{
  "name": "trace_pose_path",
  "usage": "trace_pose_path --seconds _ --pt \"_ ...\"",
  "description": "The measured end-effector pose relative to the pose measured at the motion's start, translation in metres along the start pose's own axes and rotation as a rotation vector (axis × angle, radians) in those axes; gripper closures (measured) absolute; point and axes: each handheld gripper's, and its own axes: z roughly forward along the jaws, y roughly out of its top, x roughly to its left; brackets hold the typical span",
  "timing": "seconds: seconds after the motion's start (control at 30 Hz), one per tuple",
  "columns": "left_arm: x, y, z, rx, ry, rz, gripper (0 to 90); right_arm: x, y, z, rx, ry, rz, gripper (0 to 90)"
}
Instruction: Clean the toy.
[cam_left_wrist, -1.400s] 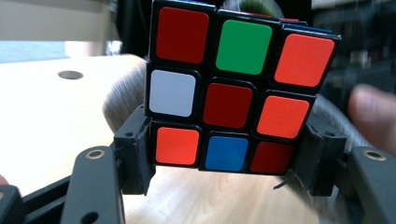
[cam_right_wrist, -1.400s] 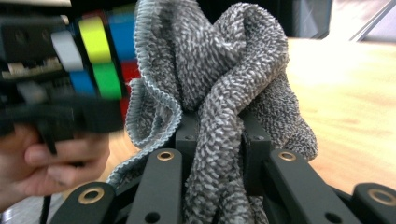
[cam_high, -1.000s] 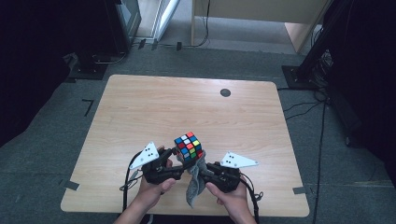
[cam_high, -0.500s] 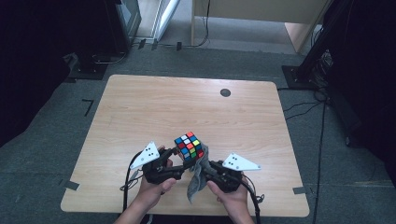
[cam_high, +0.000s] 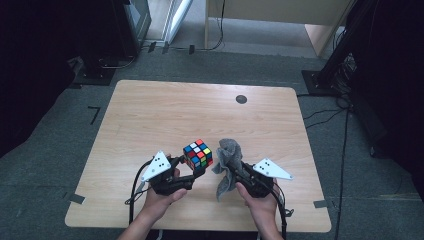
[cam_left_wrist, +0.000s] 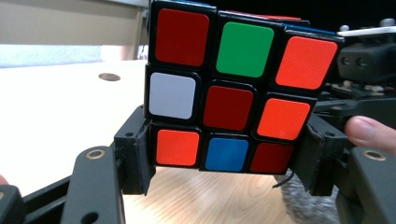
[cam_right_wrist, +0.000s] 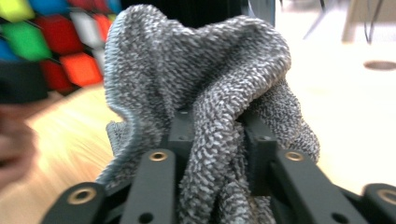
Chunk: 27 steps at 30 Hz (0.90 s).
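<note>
Rubik's cube (cam_high: 198, 154): held raised above the near middle of the wooden table (cam_high: 165, 115), just left of the grey cloth and apart from it in the high view; white, red, blue, green and yellow stickers are seen on its upper faces.
Left gripper (cam_high: 192, 167): held in the person's left hand (cam_high: 160, 197) at the near left of the table; its jaws are clamped on the cube's lowest layer, one pad on each side, as seen in the left gripper view (cam_left_wrist: 224, 161).
Cube face toward the left gripper camera (cam_left_wrist: 233, 88): top row dark red, green, orange; middle row white, dark red, orange; bottom row orange, blue, dark red.
Grey cloth (cam_high: 227, 162): a knitted rag, bunched and hanging from the right gripper's jaws, its top fold raised beside the cube; in the right gripper view (cam_right_wrist: 205, 93) it is draped over both jaws.
Right gripper (cam_high: 240, 172): held in the person's right hand (cam_high: 260, 202) at the near right; the cloth is gripped between its jaws (cam_right_wrist: 215, 135), which have just been opening a little with the cloth between them.
Round dark grommet (cam_high: 241, 99): set in the table's far right part, well apart from both grippers.
Cables (cam_high: 134, 190): trailed from each gripper toward the table's near edge.
</note>
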Motion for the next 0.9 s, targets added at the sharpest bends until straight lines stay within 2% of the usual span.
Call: trace_pose_path --seconds 0.13,0.2,0.3,0.37,0.43,0.57,0.67,0.73,0.9 --pt "0.001 -0.001 0.002 0.02 -0.006 -0.008 34.3 -0.014 -0.002 0.004 0.071 -0.069 0.015 52.1" --pt "0.002 -0.002 0.002 0.027 0.001 -0.013 34.2 -0.019 0.001 0.003 0.083 -0.089 0.015 45.4" --pt "0.004 -0.003 0.003 0.035 0.019 -0.013 34.3 -0.022 0.007 -0.004 0.045 -0.113 0.022 40.7" --pt "0.003 -0.005 0.004 0.045 0.035 0.006 34.3 -0.022 0.012 -0.01 0.013 -0.124 0.022 38.0" --pt "0.001 -0.007 0.006 0.057 0.05 0.031 34.3 -0.016 0.017 -0.014 -0.008 -0.089 0.035 37.0" --pt "-0.009 -0.012 0.012 0.082 0.086 0.102 34.2 0.009 0.026 -0.014 -0.037 0.071 0.054 30.7" --pt "-0.016 -0.015 0.016 0.087 0.1 0.137 34.3 0.027 0.03 -0.011 -0.033 0.154 0.063 23.3" --pt "-0.02 -0.017 0.018 0.088 0.103 0.159 34.3 0.035 0.029 -0.009 -0.02 0.164 0.068 19.7" --pt "-0.032 -0.023 0.024 0.107 0.112 0.23 34.3 0.044 0.025 -0.002 0.012 0.129 0.057 16.5"
